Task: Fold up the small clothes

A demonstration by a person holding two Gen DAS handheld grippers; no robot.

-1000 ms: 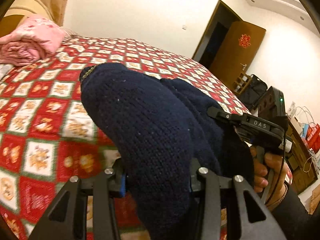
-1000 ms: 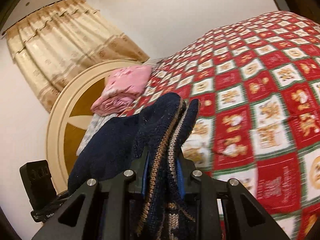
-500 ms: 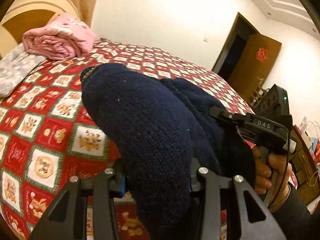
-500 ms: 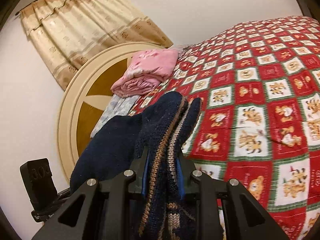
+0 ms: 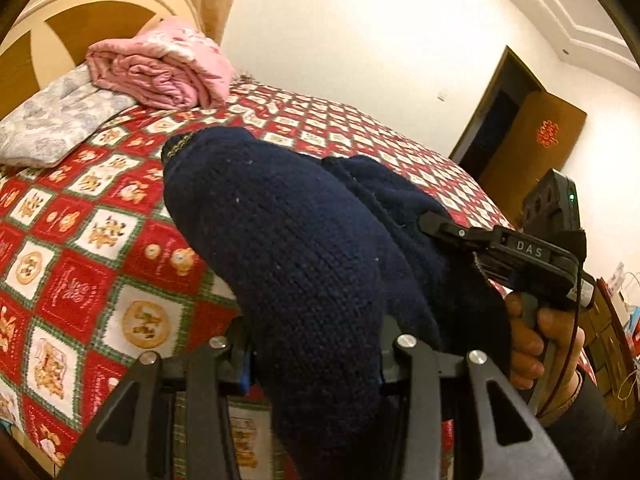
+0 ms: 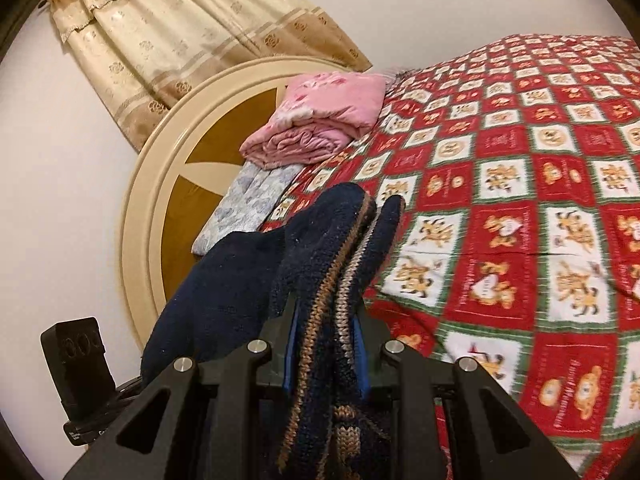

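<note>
**Two grippers holding one dark blue knit piece over the bed**

The left gripper is squeezing a thick bunch of the dark blue knit garment. The right gripper is pinching another part of the same garment, where brown and tan stripes are showing along the edge. Both are clamped tight on the wool, with blue pads pressing on each side.

The garment is hanging in the air between the two grippers, above the red, white and green checked bedspread. It is not lying on the bed.

In the left view, a hand is gripping the handle of the right gripper.

At the head edge of the bed, a folded pink blanket is sitting on a grey flowery pillow, right by the round cream headboard. A beige curtain is hanging behind it.
</note>
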